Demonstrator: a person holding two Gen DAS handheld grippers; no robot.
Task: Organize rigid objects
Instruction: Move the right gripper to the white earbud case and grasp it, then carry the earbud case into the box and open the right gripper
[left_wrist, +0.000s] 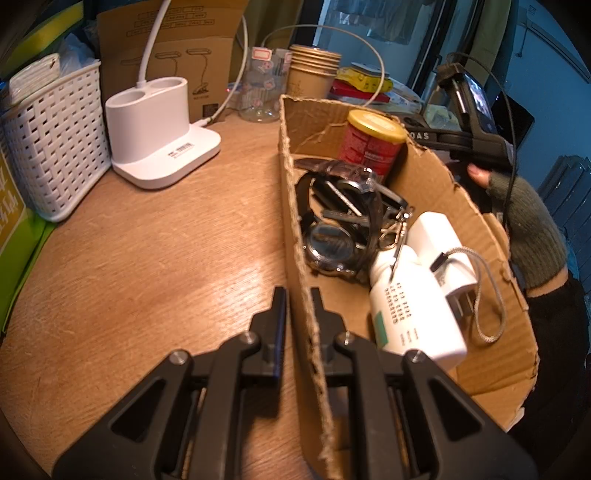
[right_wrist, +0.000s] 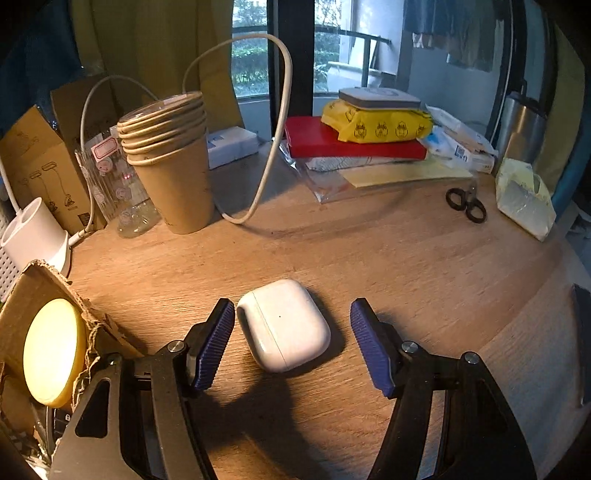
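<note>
Left gripper (left_wrist: 298, 295) jaws clamped on near wall of cardboard box (left_wrist: 424, 173); inside box, near to far: white charger (left_wrist: 439, 243) w/ bottle, wristwatch (left_wrist: 332, 243), red can w/ yellow lid (left_wrist: 373, 142). Right gripper (right_wrist: 292, 314) jaws spread wide, straddling white earbud case (right_wrist: 283, 324) lying on tabletop (right_wrist: 424, 266), left pad just beside it; farther back: paper cup stack (right_wrist: 173, 162), scissors (right_wrist: 466, 204), red book (right_wrist: 351, 142).

Far on your table stand stacked paper cups (right_wrist: 170, 155) left, scissors (right_wrist: 466, 204) right, a red book (right_wrist: 351, 142) between them.
</note>
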